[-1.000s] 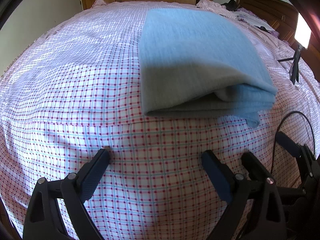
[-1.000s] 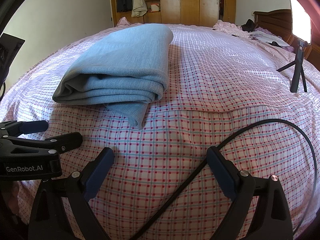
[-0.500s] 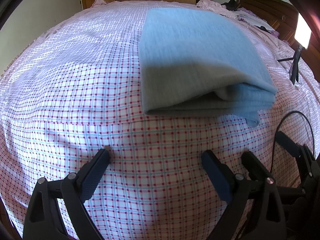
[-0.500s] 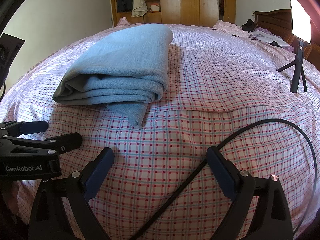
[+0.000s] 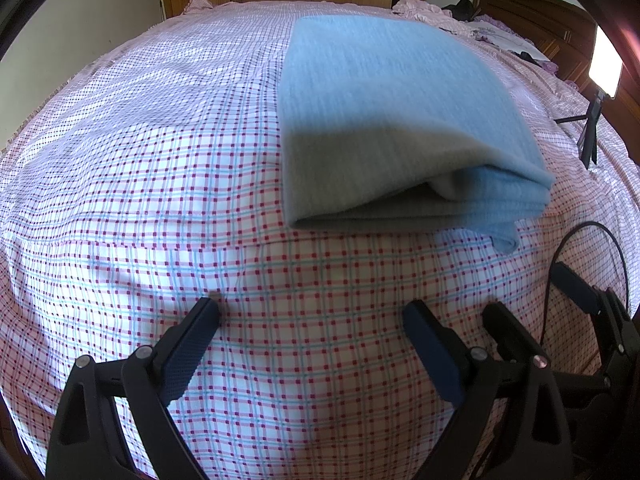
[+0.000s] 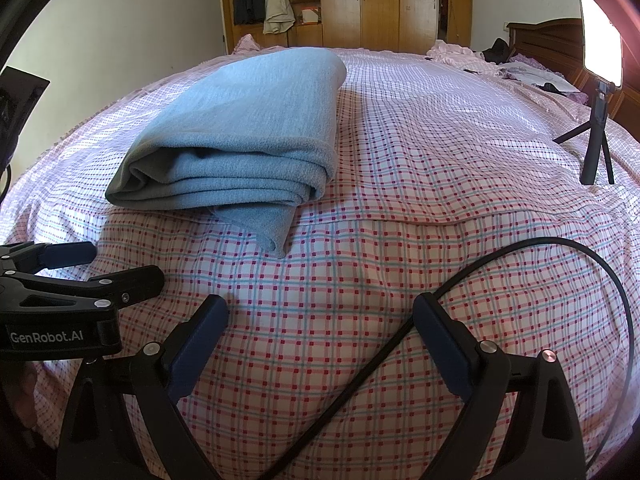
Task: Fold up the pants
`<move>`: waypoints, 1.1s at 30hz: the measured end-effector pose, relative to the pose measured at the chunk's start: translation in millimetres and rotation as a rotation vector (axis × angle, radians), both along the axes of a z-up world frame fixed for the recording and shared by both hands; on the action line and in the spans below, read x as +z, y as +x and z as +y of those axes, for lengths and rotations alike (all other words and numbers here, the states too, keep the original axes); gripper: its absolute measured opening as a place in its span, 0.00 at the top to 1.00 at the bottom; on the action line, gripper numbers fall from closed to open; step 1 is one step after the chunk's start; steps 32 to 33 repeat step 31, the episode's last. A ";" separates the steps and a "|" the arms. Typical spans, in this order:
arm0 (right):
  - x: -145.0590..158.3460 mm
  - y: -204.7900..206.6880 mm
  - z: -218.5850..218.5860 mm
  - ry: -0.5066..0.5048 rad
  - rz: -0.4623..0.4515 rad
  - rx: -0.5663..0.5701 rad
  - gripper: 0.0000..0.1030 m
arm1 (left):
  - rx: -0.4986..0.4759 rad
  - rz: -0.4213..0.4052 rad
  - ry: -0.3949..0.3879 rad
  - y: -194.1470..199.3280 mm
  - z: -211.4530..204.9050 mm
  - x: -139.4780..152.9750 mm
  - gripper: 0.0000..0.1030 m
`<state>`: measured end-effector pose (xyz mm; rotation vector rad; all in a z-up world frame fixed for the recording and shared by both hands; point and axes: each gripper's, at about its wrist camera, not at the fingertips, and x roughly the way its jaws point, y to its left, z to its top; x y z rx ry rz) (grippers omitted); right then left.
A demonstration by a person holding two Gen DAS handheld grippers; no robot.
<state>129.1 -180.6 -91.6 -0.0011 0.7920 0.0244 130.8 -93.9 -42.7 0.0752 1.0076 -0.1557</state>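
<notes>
Jaws spread wide on the left gripper (image 5: 310,322), nothing between them, hovering low over the checked bedsheet (image 5: 140,184). Same on the right gripper (image 6: 320,312): jaws apart, empty, only a black cable (image 6: 520,256) looping across in front. Ahead, well clear of both sets of fingertips, the blue pants (image 6: 248,128) in a thick folded stack on the bed, layered edges facing the grippers. Looks nearly done, judging by the stack. One snag: a loose corner (image 6: 268,228) poking out from under the bottom layer, toward the right gripper. Best finish, probably: reach in low, pinch only that stray flap, tuck it back under without dragging the stack. Worth keeping the cable away from the fabric. Far right, a small tripod (image 6: 596,148) with a lit panel (image 6: 602,36), off to the side.
</notes>
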 end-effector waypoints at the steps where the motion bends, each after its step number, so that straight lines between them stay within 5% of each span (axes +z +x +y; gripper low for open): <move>1: -0.1 0.2 -0.4 0.000 0.000 0.000 0.13 | 0.000 0.000 0.000 -0.6 0.1 -0.1 0.07; 33: -0.3 -0.1 -0.2 0.000 0.000 0.000 0.13 | -0.002 0.003 0.000 1.1 2.6 -3.3 0.07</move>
